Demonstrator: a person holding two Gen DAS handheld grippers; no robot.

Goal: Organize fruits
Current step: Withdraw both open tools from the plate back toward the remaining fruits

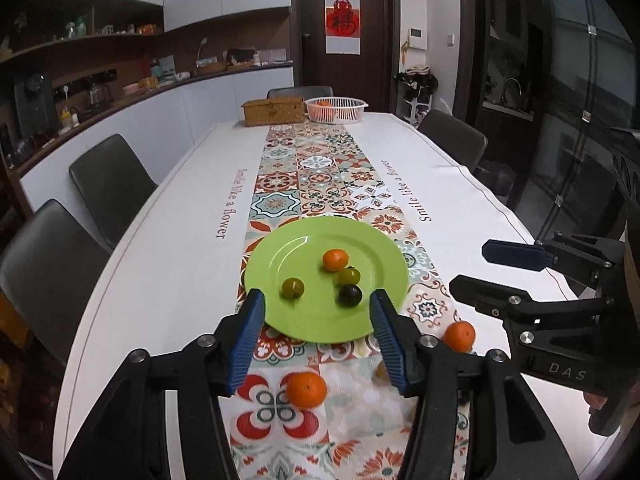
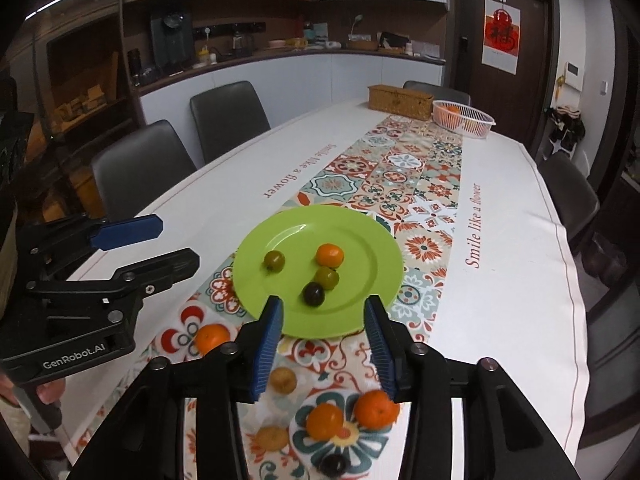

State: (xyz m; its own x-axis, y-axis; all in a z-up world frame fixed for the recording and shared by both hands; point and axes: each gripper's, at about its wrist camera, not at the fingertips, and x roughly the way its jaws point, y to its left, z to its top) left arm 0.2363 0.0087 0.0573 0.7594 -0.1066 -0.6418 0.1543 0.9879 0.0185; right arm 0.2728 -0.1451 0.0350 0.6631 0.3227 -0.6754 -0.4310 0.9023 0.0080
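Fruit is split between the green plate (image 2: 352,312) and the patterned runner (image 2: 424,184) below it. On the plate, at the centre of the right wrist view, lie 4 pieces: 1 small orange (image 2: 330,255), 2 green fruits (image 2: 274,260) (image 2: 327,278) and 1 dark plum (image 2: 313,294), the dark one touching the green one above it. Lower in that frame, loose on the runner, sit 2 oranges (image 2: 325,421) (image 2: 376,409) side by side, 2 tan fruits (image 2: 283,380) (image 2: 272,438), 1 more dark fruit (image 2: 334,464) at the bottom edge, and 1 orange (image 2: 212,338) off to the lower left of the plate.

The right gripper (image 2: 323,312) hovers over the near rim of the plate with its blue pads (image 2: 269,348) spread wide, nothing between them. In the left wrist view the left gripper (image 1: 318,308) sits likewise over the plate's (image 1: 320,320) near edge, fingers apart and empty, with 1 orange (image 1: 306,389) on the cloth between them and another (image 1: 460,336) to the right. Each tool shows in the other's frame, at its side edge.

At the upper centre of the left wrist view, on the far end of the white table (image 1: 168,240), stand a wicker box (image 1: 273,111) and a white basket (image 1: 336,110) holding oranges, just beside each other. Dark chairs (image 1: 110,186) line the sides of the table.
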